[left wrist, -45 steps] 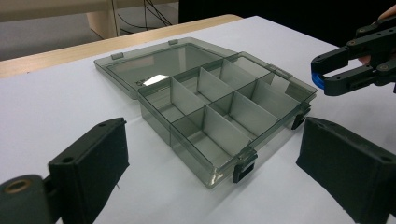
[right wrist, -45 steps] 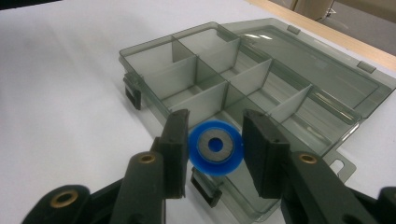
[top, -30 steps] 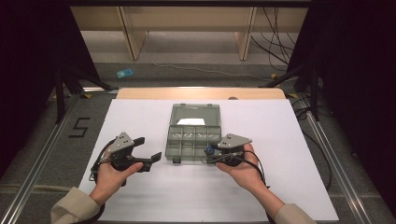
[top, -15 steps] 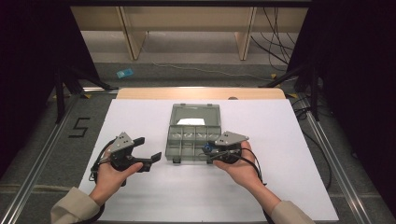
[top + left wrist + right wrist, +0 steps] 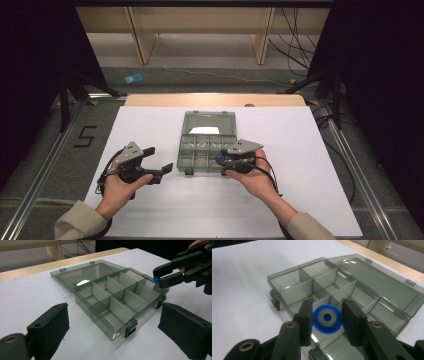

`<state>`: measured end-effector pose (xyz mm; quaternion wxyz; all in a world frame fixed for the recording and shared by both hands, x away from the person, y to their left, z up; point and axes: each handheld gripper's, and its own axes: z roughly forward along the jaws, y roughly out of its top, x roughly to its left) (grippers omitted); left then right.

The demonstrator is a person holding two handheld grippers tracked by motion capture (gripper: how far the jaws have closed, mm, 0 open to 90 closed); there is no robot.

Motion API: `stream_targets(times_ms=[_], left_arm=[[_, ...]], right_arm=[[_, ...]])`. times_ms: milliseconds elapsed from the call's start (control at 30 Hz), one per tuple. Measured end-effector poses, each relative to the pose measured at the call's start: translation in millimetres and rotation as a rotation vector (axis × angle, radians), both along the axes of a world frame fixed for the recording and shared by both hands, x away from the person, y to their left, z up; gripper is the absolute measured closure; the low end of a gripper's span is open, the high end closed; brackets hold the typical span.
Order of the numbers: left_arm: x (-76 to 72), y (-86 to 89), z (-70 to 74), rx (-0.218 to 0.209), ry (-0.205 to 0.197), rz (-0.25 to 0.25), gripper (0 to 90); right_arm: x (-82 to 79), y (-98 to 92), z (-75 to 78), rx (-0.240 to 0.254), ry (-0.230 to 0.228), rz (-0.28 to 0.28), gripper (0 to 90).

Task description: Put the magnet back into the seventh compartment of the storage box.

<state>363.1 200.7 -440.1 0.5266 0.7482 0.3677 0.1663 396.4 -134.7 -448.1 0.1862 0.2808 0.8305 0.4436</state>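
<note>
One blue disc (image 5: 327, 318), being pinched between the right gripper (image 5: 327, 322)'s part-closed jaws above the open compartment box (image 5: 117, 300) for dropping in; left gripper (image 5: 112, 332) idling wide open, empty.

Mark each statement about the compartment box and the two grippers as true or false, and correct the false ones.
1. The compartment box has its lid closed. False: the lid lies folded back, flat on the table.
2. The right gripper holds a blue disc between its jaws. True.
3. The left gripper grips the box's front latch. False: its jaws stand open, short of the box.
4. The blue disc has a grey ring at its centre. True.
5. The box's compartments are full of parts. False: those that show are empty.
</note>
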Motion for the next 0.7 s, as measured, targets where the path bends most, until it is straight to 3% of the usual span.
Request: stream_targets(times_ms=[700], left_arm=[[-0.7, -0.6, -0.3, -0.009, 0.011, 0.010, 8.5]], right_arm=[[7.5, 6.5, -2.4, -0.006, 0.013, -0.006, 63.1]])
